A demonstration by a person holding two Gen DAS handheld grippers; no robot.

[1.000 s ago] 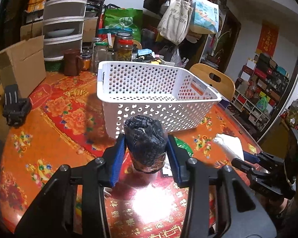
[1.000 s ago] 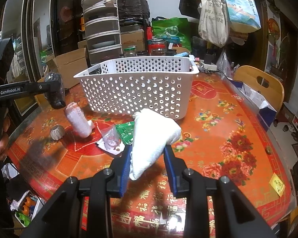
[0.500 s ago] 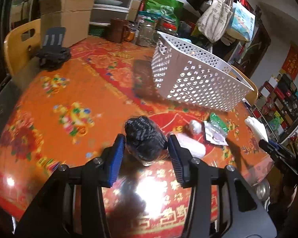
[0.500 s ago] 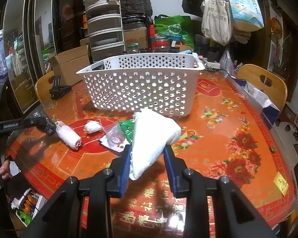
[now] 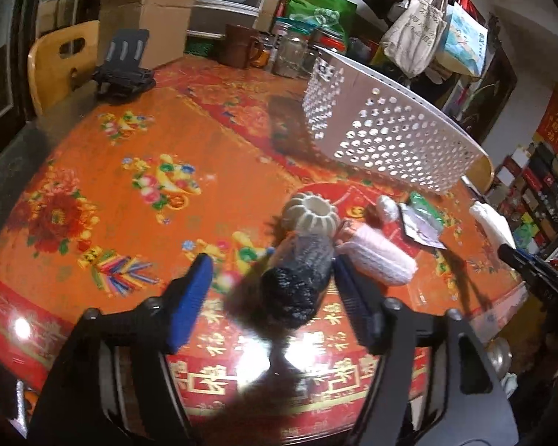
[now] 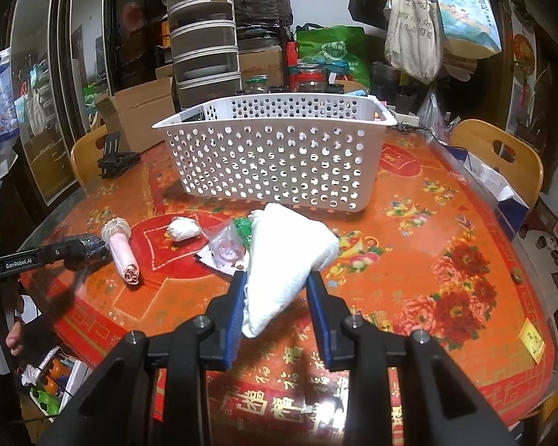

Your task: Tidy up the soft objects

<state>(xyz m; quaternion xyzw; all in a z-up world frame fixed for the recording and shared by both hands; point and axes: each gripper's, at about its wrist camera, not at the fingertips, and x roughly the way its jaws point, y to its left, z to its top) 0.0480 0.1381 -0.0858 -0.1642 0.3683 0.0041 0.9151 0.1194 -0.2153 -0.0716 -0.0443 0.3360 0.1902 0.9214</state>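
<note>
While my left gripper stands released around the dark sock roll lying on the desk, long axis pointing toward the white basket, my right gripper, nearer that basket, grips the white towel.

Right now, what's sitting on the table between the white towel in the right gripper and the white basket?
In the right wrist view, a green packet lies between the white towel and the white basket; otherwise bare tablecloth.

Dark knit roll lying by pink roll, white folded towel raised, white basket upright
</note>
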